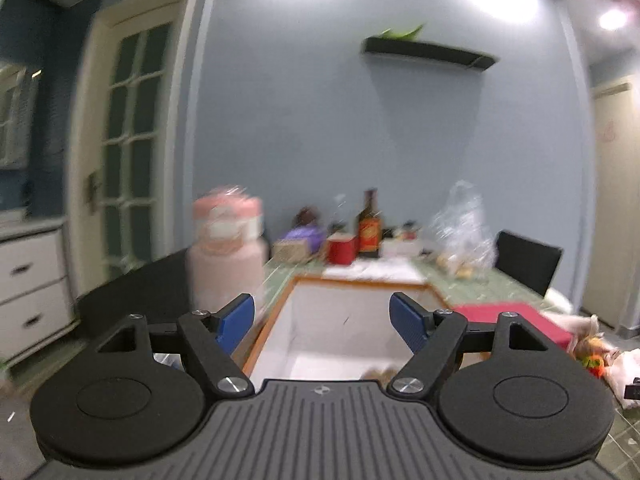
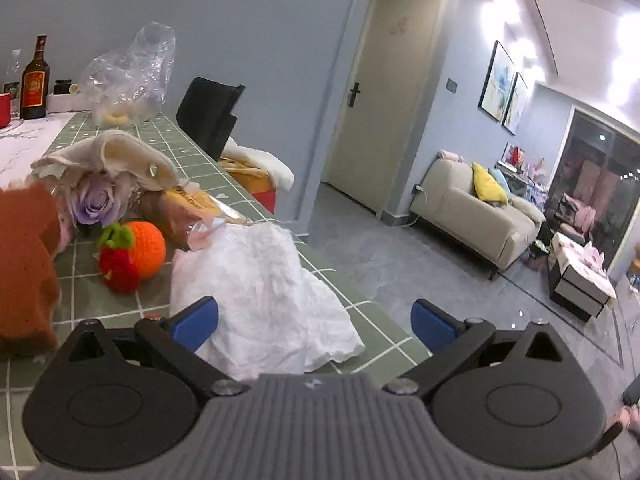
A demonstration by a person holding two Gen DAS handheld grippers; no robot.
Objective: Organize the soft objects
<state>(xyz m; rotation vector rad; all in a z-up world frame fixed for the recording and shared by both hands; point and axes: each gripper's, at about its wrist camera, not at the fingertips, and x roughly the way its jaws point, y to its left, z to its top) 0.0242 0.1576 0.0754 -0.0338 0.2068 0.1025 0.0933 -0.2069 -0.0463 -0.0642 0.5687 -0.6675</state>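
The right tongs (image 2: pixel 314 320) are seen spread wide with nothing between their blue pads, hanging low over a crumpled white plastic bag (image 2: pixel 268 292) that lies at the near edge of the green tiled desk (image 2: pixel 360 312). Part of this bag appears to droop toward the desk's edge, so a careless pinch on its outer fold could, it is judged, drag it off onto the floor rather than lift it. Thin film also bunches and slips, and a shallow grip may take only a loose flap. Just beside the bag a crocheted orange (image 2: pixel 149 249) and a crocheted strawberry (image 2: pixel 119 268) are found touching each other, with a purple fabric rose (image 2: pixel 94 200) and a cream cloth (image 2: pixel 120 156) behind them and a packet of brown snacks (image 2: pixel 188 212) between; a sweep of the wide tongs could knock these round pieces and set them rolling. An orange-brown soft thing (image 2: pixel 24 264) is cut off at the left of this view and cannot be identified. The left tongs (image 1: pixel 322 320) are likewise spread and empty, pointed over a white box with an orange rim (image 1: pixel 340 320), which is taken to be the bin for the soft objects; the view is blurred, so its contents cannot be told. A brown glass bottle (image 1: pixel 369 226) and a red mug (image 1: pixel 341 249) stand beyond the box, and a hurried carry could tip them.
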